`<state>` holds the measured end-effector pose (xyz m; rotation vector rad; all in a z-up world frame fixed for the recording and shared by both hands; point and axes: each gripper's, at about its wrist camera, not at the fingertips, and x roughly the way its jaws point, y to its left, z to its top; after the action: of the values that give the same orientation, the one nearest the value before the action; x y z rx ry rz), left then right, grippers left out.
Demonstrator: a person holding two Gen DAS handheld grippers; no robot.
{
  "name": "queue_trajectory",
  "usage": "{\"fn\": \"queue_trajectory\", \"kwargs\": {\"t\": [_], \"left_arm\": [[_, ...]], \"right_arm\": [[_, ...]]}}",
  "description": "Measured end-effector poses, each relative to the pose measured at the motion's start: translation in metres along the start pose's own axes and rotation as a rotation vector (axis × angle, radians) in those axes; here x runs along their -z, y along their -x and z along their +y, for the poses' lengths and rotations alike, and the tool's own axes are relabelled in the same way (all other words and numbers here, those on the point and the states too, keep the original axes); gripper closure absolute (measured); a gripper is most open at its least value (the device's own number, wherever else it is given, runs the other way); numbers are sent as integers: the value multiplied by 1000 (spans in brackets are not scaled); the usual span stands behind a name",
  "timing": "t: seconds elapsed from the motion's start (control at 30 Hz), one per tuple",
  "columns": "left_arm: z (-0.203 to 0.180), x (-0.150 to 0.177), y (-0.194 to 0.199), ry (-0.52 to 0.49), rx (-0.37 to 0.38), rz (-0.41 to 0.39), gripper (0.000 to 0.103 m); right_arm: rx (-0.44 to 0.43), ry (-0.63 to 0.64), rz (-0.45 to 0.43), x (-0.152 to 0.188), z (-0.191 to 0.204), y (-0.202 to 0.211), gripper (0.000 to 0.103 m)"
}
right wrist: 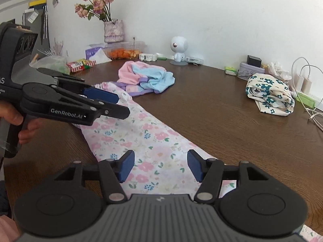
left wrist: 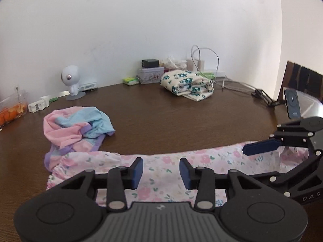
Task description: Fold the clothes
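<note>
A pink floral garment (left wrist: 212, 157) (right wrist: 153, 133) lies stretched flat along the near side of the brown table (left wrist: 181, 121). My left gripper (left wrist: 161, 171) hovers over its middle, open, with the cloth lying flat under the blue pads and not pinched. My right gripper (right wrist: 160, 165) stands open over the garment's other end, its pads wide apart. Each gripper shows in the other's view: the right (left wrist: 262, 161) and the left (right wrist: 119, 104). A crumpled pink, blue and purple garment (left wrist: 80, 129) (right wrist: 145, 76) lies beyond. A folded cream cloth with teal flowers (left wrist: 187, 84) (right wrist: 270, 96) sits further back.
Along the wall stand a white round-headed figure (left wrist: 70, 80), a tin box (left wrist: 150, 74), chargers with cables (left wrist: 201, 60), a tub of orange food (left wrist: 12, 111) and a vase of dried flowers (right wrist: 113, 30). A phone stand (left wrist: 292, 104) is at the right. A hand (right wrist: 22, 125) grips the left handle.
</note>
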<state>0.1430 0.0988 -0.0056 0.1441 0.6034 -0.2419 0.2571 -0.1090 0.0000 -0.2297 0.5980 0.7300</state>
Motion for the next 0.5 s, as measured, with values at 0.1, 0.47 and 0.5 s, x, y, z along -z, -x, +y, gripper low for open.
{"fn": "queue_trajectory", "kwargs": {"t": [0.1, 0.47, 0.5], "left_arm": [[-3, 12, -15, 4, -10, 61, 66], [3, 12, -6, 62, -5, 42, 63], [1, 9, 0, 64, 0, 23, 58]], "right_arm": [[25, -4, 44, 6, -2, -4, 44], [-36, -130, -44, 14, -26, 32, 41], [-30, -140, -84, 12, -30, 48, 38]]}}
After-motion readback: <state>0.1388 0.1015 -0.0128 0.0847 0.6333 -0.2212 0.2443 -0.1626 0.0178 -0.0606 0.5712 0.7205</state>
